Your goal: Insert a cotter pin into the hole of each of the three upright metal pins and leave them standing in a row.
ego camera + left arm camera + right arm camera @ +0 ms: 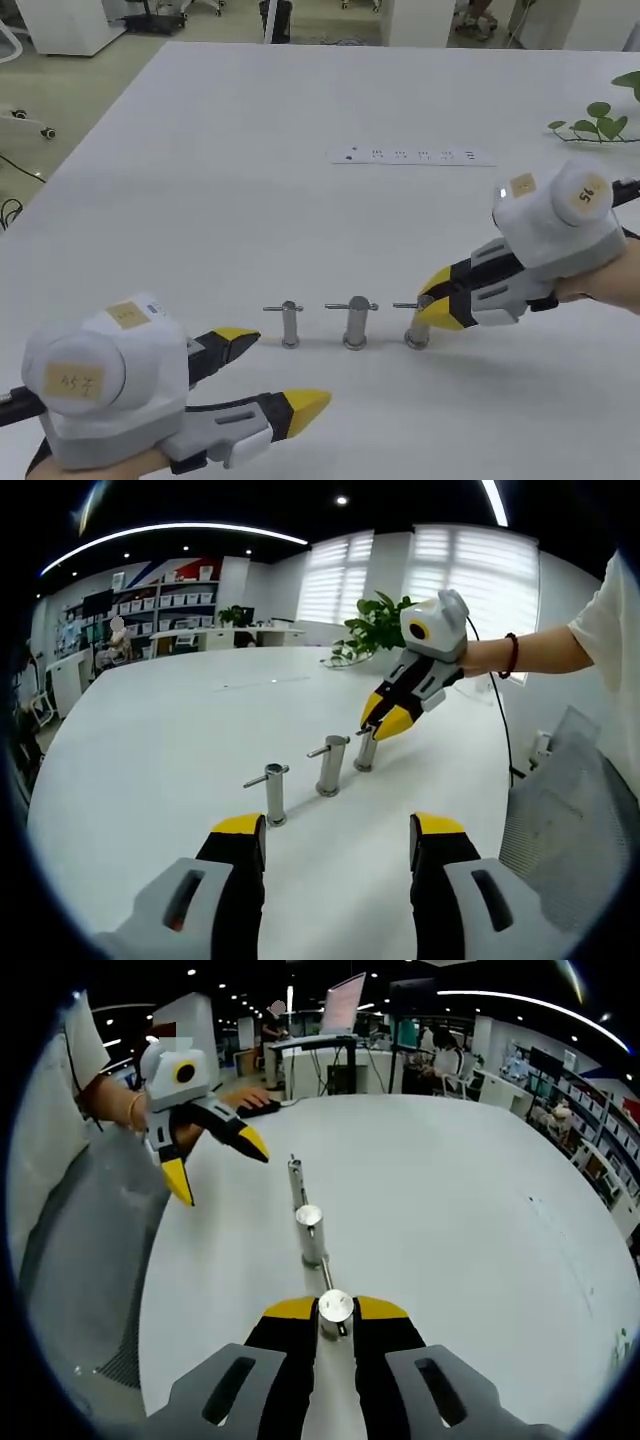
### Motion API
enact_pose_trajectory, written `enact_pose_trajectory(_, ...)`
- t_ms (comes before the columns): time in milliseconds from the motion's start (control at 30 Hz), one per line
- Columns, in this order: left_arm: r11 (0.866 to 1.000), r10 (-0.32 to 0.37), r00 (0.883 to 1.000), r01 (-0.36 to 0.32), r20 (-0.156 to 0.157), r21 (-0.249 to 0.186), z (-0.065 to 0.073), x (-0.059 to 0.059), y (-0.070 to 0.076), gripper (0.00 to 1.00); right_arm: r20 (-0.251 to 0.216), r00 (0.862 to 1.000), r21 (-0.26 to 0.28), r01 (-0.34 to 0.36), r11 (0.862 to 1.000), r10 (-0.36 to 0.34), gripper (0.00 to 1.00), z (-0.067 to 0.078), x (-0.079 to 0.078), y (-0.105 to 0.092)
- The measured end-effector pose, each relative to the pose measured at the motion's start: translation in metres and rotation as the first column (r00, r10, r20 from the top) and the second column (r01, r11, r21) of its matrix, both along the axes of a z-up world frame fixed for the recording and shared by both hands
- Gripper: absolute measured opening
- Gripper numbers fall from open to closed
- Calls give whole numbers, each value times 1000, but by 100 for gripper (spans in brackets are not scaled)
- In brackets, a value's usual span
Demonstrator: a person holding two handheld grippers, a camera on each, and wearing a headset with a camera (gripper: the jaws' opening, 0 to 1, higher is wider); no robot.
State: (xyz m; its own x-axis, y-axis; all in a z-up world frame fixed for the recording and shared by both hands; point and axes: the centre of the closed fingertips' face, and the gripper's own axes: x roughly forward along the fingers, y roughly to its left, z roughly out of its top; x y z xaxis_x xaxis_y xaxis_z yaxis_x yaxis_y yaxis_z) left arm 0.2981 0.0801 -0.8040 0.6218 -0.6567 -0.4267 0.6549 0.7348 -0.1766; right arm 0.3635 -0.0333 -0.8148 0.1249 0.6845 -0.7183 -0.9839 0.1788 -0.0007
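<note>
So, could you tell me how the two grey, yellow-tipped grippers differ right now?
The left gripper, grey with yellow tips, has its jaws spread wide and holds nothing; the right gripper has its jaws closed around the top of the rightmost upright metal pin. The left gripper hangs short of the row, near the leftmost pin; the right gripper is at the row itself. Both point in toward the pins.

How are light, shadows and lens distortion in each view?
Head view: soft even light, only a faint shadow on the table under the right claw. Left gripper view: fisheye bends the ceiling light strip; the window blinds glare white. Right gripper view: the table edge curves, and the end pin between the jaws looks slightly soft.
</note>
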Motion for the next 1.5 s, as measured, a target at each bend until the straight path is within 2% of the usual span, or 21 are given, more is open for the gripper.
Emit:
enact_pose_trajectory(267,1000,-2,1000,2,-1,4,-1,0,0,60,-19,999,11,32,999,-32,15,-2,0,1)
enact_pose_trajectory(400,1000,4,1000,-4,3,7,0,1,1,63,-37,998,19,58,998,-57,19,-5,-3,1)
enact_pose_trajectory(567,1000,9,1000,-9,4,8,2,1,3,65,-34,994,38,105,994,-103,24,-3,-2,1)
enact_pose_trajectory(633,1000,11,1000,-11,6,11,3,1,4,65,-22,991,44,133,990,-132,25,-1,-1,0)
enact_pose_trajectory(800,1000,21,1000,-21,10,8,7,1,6,66,-44,974,63,226,972,-223,37,3,-1,-4)
enact_pose_trajectory(900,1000,29,1000,-29,10,-11,15,0,7,66,-20,966,58,259,964,-258,39,6,-3,-9)
enact_pose_trajectory(933,999,36,999,-36,15,-13,17,1,8,66,-16,960,74,278,958,-278,40,10,-4,-10)
enact_pose_trajectory(1000,999,43,999,-43,10,-14,19,1,10,67,-47,943,102,332,938,-329,43,16,-7,-11)
enact_pose_trajectory(1100,999,52,999,-52,8,-3,20,0,14,68,-53,928,137,371,918,-368,48,25,-10,-14)
enact_pose_trajectory(1167,998,61,998,-61,5,10,20,-1,18,69,-62,911,163,413,896,-408,52,32,-13,-17)
enact_pose_trajectory(1200,998,67,998,-67,5,10,21,-1,20,70,-63,908,166,418,893,-414,53,34,-15,-19)
enact_pose_trajectory(1300,997,79,997,-79,-3,16,23,-3,23,74,-111,870,201,494,846,-481,55,39,-19,-24)
enact_pose_trajectory(1367,996,88,996,-88,1,16,27,-4,25,76,-118,856,205,516,831,-503,58,40,-22,-29)
enact_pose_trajectory(1433,995,96,995,-96,7,17,30,-5,25,77,-113,832,236,554,798,-544,61,43,-22,-34)
enact_pose_trajectory(1500,995,103,995,-103,9,15,32,-6,27,79,-110,830,238,556,796,-547,63,44,-28,-36)
